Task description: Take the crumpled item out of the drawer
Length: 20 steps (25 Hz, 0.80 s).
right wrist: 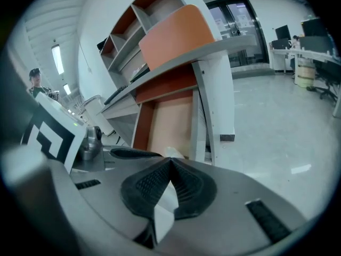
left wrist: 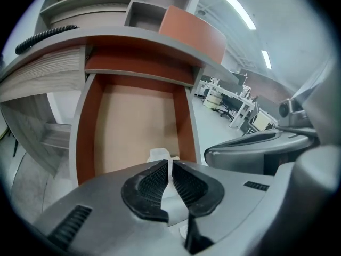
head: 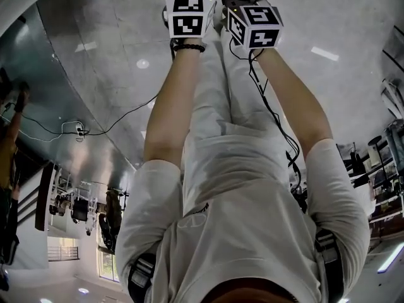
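White crumpled item (left wrist: pixel 160 154), rust-brown drawer (left wrist: pixel 85 143)

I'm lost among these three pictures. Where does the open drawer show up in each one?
Head view: not in it.
Left gripper view: the drawer is at centre left, pulled open, with the white crumpled item at its near end.
Right gripper view: the drawer is at centre, narrower and slanted.
Shared landmark: the orange curved panel above the drawer, in both gripper views.
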Available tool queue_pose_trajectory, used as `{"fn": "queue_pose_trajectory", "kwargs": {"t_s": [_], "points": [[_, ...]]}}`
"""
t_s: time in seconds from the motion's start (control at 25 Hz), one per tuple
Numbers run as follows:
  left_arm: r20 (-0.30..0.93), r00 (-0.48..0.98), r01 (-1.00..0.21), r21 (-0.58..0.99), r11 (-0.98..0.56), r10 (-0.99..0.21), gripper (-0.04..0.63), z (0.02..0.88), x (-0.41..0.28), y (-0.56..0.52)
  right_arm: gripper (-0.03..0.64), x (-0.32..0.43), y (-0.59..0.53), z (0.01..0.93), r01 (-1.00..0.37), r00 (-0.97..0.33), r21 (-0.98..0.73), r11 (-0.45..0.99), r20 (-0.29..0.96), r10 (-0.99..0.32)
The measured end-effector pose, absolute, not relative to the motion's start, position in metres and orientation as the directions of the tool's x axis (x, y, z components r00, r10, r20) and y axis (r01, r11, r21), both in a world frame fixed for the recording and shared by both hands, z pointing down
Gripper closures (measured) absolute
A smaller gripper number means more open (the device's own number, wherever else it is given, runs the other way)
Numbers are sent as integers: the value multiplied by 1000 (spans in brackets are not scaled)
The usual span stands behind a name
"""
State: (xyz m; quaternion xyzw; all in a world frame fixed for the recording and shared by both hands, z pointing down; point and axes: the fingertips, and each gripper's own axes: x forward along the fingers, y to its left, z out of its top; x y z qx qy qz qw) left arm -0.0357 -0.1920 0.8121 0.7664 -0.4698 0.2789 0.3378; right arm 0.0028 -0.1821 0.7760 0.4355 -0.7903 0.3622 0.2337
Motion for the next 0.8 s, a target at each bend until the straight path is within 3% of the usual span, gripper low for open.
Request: {"fn": "queue_pose_trajectory", "kwargs": {"t_s": [0.48,0.8], "points": [[788,411,-897,258,-360,-460,479,835,-29,-198,615,9,-180,784,-864,-502,-374,336,682,-532],[811,395,-897,238,-373,-431,474,847,-28,-209,615,6,-181,791,-861,-507,-380,337,681,-529]]}}
